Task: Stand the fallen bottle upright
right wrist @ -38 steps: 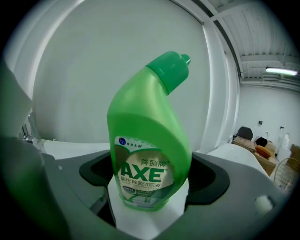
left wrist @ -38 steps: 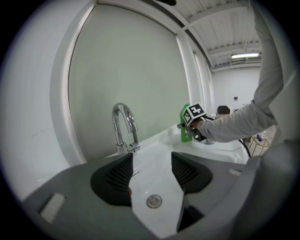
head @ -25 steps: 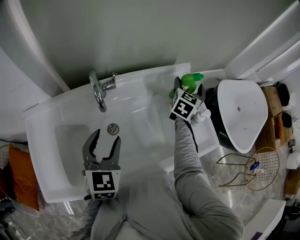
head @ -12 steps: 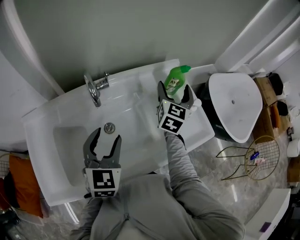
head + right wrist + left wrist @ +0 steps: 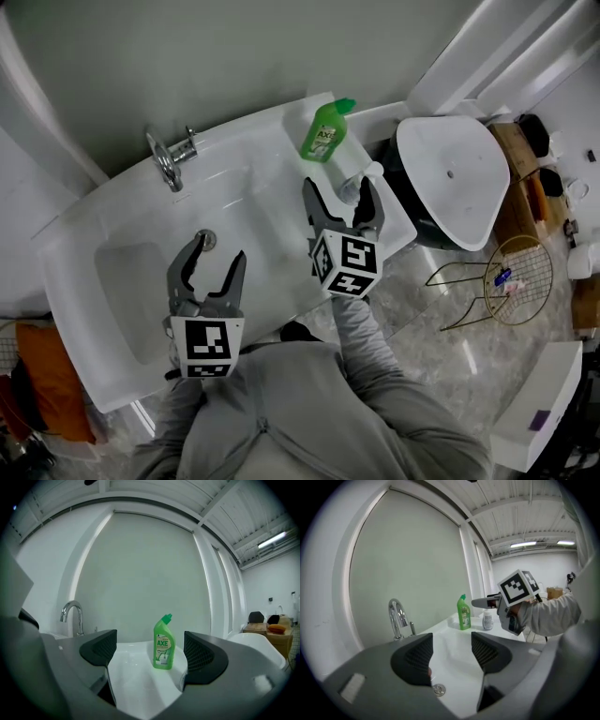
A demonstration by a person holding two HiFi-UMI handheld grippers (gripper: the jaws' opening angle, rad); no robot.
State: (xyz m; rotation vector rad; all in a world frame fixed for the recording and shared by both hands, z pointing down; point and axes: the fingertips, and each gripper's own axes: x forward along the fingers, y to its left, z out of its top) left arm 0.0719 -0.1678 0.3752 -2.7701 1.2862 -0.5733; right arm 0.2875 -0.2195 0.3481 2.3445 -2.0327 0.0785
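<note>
SINK TOP, BOTTLE RIGHTED: A green bottle (image 5: 323,131) is seen standing upright, cap uppermost, on the far right corner of a white sink (image 5: 262,202). It is set close to the wall on the flat ledge, not the sloping basin, a spot judged to give its narrow base a steady footing. The right gripper (image 5: 339,199) is held just nearer than the bottle, with its jaws spread wide and nothing between them. In the right gripper view the bottle is framed in the gap, but it stands beyond the jaw tips and is not touched. The wide spread is judged to be kept so that neither jaw brushes the bottle. A small white bottle (image 5: 487,620) is also upright, to the right of the green one and close by the right gripper's jaws. The left gripper (image 5: 214,262) is held over the near left part of the basin, just nearer than the drain (image 5: 204,238). Its jaws are likewise apart and empty, and it is well apart from the bottle, apparently parked out of the way. A chrome tap (image 5: 169,161) is mounted at the far left. The task is judged to be all but done. Any care now is owed to the bottle's tall, slim build, since a light knock could tip it again.
</note>
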